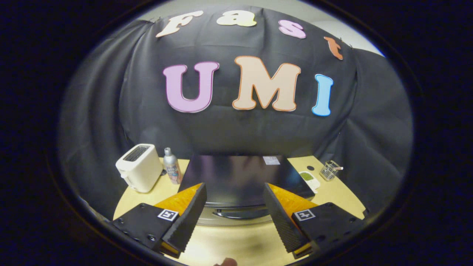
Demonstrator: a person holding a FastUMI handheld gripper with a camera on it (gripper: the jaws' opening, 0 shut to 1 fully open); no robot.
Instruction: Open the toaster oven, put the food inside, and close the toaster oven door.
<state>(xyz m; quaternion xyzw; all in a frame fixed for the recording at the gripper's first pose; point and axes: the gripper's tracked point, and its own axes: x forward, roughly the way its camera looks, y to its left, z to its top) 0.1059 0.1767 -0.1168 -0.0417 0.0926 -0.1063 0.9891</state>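
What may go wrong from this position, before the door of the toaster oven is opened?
1. The tool is open above the toaster oven, its handle low between the fingers; coming down, they may hit the top instead.
2. The bottle stands upright close beside the oven, next to the white toaster; a wide swing could tip it.

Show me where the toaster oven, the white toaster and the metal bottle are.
toaster oven (236,177): gripper view, its dark top.
white toaster (139,170): gripper view, its front side.
metal bottle (172,168): gripper view, its body.
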